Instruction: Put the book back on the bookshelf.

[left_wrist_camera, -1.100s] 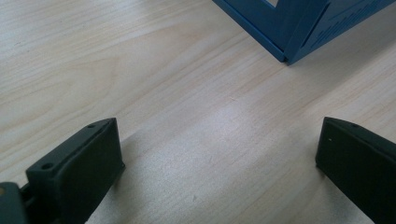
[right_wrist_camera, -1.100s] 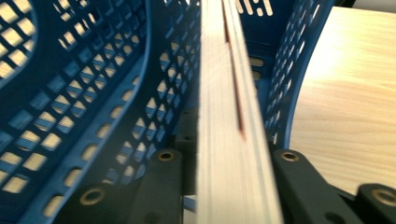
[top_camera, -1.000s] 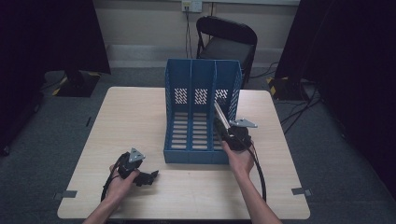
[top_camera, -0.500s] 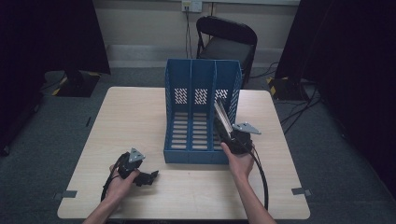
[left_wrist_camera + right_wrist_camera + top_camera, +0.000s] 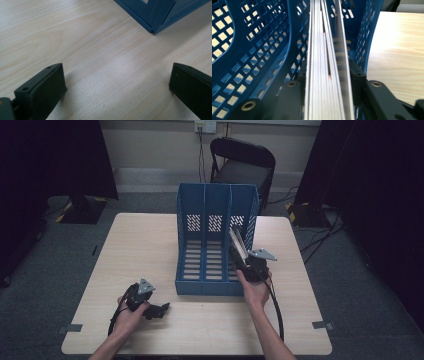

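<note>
While clamped edge-on, the booklet [image 5: 324, 75] splits the right gripper [image 5: 328, 75].

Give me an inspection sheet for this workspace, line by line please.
Surface: light wood table, bare around the work.
Job's things: blue three-slot file rack standing mid-table; stack of thin books or booklets going into its right slot.
Clutter: nothing seen.
Grippers: right tool clamped on the stack, jaws just closing; left tool open, resting on the table.
Cables: one trails from each tool; more on the floor at right.
Surroundings: black chair behind the table, dark curtains either side.
</note>
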The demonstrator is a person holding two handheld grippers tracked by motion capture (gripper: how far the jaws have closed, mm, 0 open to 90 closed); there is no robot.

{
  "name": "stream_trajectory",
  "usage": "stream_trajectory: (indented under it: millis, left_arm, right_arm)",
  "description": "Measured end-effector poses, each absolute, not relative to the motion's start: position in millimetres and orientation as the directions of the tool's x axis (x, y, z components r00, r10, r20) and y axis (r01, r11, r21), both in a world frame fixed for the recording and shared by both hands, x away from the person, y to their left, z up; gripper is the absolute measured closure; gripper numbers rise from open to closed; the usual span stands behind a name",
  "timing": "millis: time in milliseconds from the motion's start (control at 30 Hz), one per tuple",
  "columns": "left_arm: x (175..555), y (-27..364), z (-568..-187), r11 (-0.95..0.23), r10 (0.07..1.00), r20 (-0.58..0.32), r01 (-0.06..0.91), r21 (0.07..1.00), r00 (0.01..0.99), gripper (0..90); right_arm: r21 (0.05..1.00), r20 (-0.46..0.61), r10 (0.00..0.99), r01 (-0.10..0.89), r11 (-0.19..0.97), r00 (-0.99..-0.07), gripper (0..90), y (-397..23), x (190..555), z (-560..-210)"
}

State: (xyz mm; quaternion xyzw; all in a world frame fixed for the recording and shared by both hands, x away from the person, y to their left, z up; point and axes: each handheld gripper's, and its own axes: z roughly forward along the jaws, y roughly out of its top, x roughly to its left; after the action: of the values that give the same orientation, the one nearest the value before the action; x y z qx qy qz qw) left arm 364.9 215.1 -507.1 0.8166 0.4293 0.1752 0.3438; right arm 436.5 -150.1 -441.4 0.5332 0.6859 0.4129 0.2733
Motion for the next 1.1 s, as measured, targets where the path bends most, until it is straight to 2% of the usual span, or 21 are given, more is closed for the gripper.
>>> stream_trajectory:
  millis: [167, 233, 367, 533, 867, 1100]
  left_arm:
    - [364.8, 215.1, -507.1, -0.395, 0.822, -0.009, 0.581, 0.712, 0.569, 0.0]
    - [364.8, 215.0, -507.1, -0.394, 0.822, -0.009, 0.581, 0.712, 0.569, 0.0]
    - [365.0, 215.2, -507.1, -0.397, 0.821, -0.008, 0.58, 0.712, 0.571, 0.0]
    - [365.2, 215.2, -507.0, -0.399, 0.819, -0.006, 0.578, 0.712, 0.573, 0.0]
    - [366.2, 214.8, -506.9, -0.403, 0.817, -0.004, 0.576, 0.711, 0.577, 0.0]
    - [366.2, 214.5, -507.0, -0.402, 0.817, -0.006, 0.578, 0.71, 0.576, 0.0]
  right_arm:
    - [0.844, 0.029, 0.96, 0.521, 0.127, -0.28, 75.0, -147.1, 436.0, -441.4]
    - [0.845, 0.021, 0.962, 0.519, 0.127, -0.271, 76.1, -147.4, 435.9, -441.1]
    - [0.852, 0.03, 0.973, 0.515, 0.094, -0.228, 76.6, -147.9, 433.6, -442.1]
    - [0.863, -0.016, 0.985, 0.495, 0.1, -0.171, 76.7, -142.2, 426.5, -441.9]
    - [0.878, -0.009, 0.997, 0.477, 0.046, -0.079, 76.7, -137.9, 418.4, -440.5]
    - [0.876, 0.026, 0.997, 0.482, 0.015, -0.078, 75.6, -139.8, 416.4, -442.9]
